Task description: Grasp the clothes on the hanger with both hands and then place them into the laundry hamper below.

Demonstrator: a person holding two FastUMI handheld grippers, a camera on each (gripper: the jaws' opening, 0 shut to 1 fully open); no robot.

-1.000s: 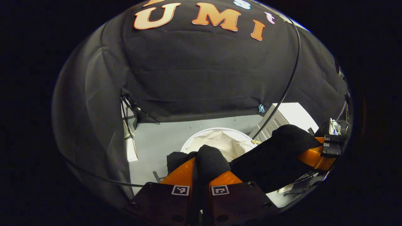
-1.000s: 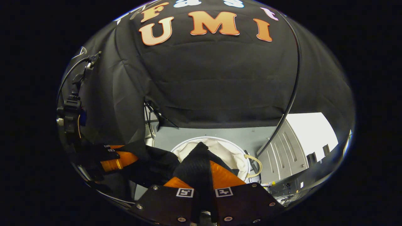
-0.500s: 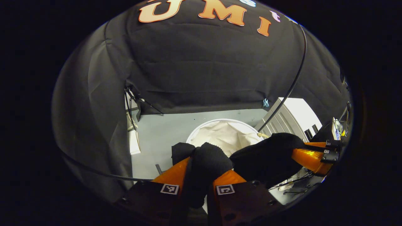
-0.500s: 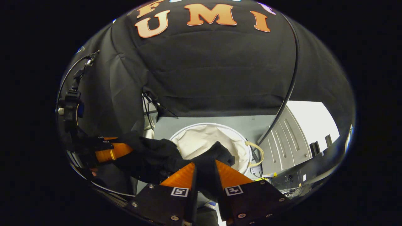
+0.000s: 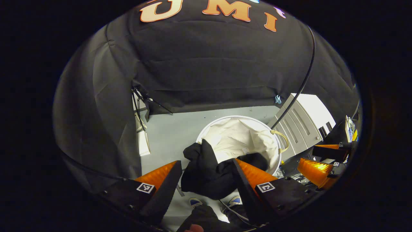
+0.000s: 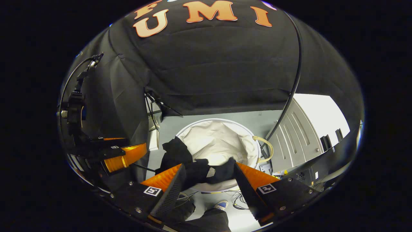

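The black garment [image 5: 209, 175] hangs loose over the near rim of the white laundry hamper [image 5: 225, 118], touching neither finger of my left gripper [image 5: 206, 162], which stands wide open above it. In the right gripper view the same garment [image 6: 178, 154] drapes across the hamper's [image 6: 222, 120] near left edge, and my right gripper [image 6: 209, 165] is open too, its fingers spread on both sides of the cloth. Whether the garment rests on the rim or is falling I cannot tell. Farther off show the right gripper [image 5: 306, 156] and the left gripper [image 6: 135, 143], both with jaws apart.
The hamper stands on a grey floor [image 5: 173, 129] against the black cloth wall. A grey drawer cabinet [image 6: 299, 141] is at its right, with a black cable [image 6: 294, 83] arcing down beside it. A stand [image 5: 140, 103] leans in the left corner. The person's shoes [image 6: 221, 204] are below.
Both grippers have opened and let go of the black garment, which has dropped toward the hamper's near rim. Both views now tilt further down onto the hamper.
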